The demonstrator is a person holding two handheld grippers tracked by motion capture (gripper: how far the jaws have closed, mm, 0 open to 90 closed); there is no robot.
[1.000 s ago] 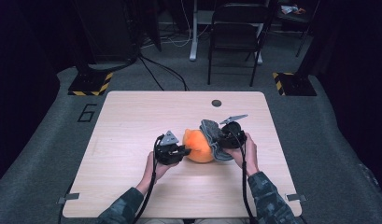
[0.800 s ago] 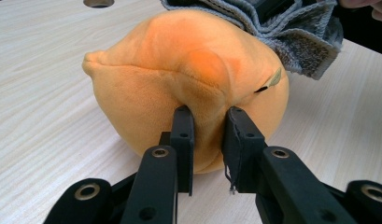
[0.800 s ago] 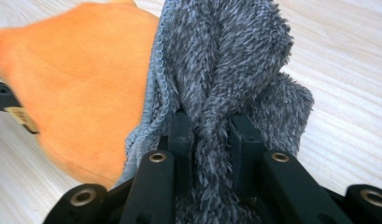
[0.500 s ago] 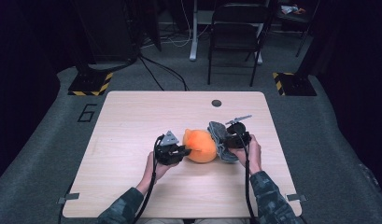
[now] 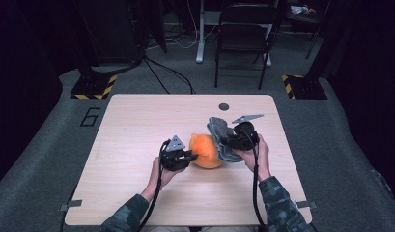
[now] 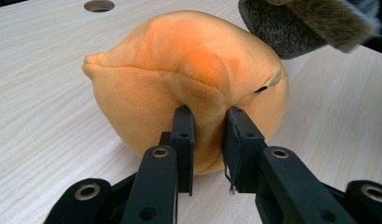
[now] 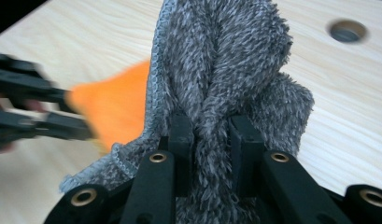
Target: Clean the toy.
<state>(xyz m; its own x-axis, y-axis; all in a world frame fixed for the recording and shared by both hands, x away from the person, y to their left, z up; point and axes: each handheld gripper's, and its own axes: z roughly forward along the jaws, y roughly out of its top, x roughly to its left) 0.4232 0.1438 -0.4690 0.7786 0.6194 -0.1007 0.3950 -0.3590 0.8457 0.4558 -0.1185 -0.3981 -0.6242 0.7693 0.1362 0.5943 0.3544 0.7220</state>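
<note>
Two grips are in place: your left gripper [image 6: 207,130] has its jaws clamped on a fold of the orange plush [image 6: 188,84], and your right gripper [image 7: 209,135] has its jaws clamped on the grey fuzzy cloth [image 7: 226,60]. Plush and cloth touch, right of the middle of the worktop [image 5: 137,125], nearer your edge, with the cloth on the plush's right-hand side.
</note>
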